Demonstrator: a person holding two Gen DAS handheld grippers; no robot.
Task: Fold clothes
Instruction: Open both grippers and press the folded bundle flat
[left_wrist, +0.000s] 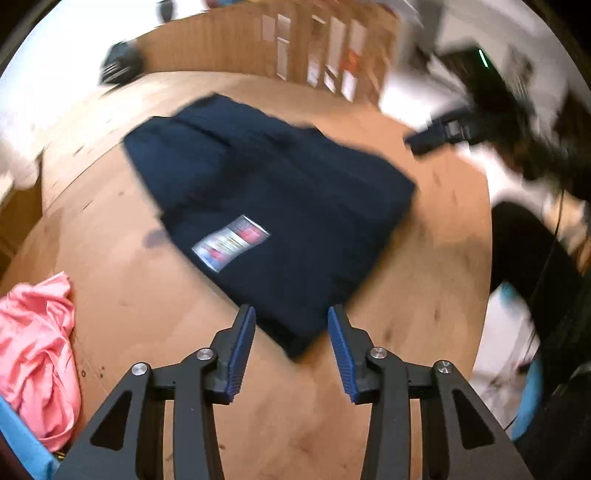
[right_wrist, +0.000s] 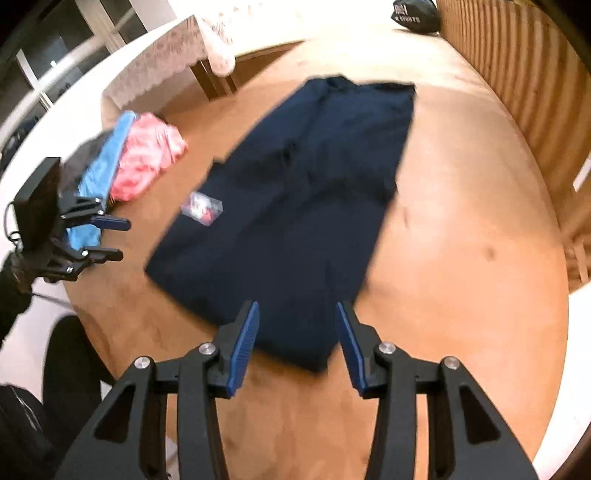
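Observation:
A dark navy garment (left_wrist: 280, 206) lies folded flat on the round wooden table (left_wrist: 436, 295), with a white printed patch (left_wrist: 231, 242) on top. It also shows in the right wrist view (right_wrist: 295, 206). My left gripper (left_wrist: 291, 314) is open and empty, just above the garment's near corner. It also shows from the side in the right wrist view (right_wrist: 120, 240), open. My right gripper (right_wrist: 297, 308) is open and empty over the garment's near edge. It shows blurred in the left wrist view (left_wrist: 428, 142).
A pink garment (left_wrist: 37, 350) is heaped at the table's left edge, beside a blue cloth (right_wrist: 107, 162). A black bag (right_wrist: 415, 14) sits at the far side. A slatted wooden panel (right_wrist: 517, 74) stands beside the table. A lace-covered table (right_wrist: 166, 62) stands beyond.

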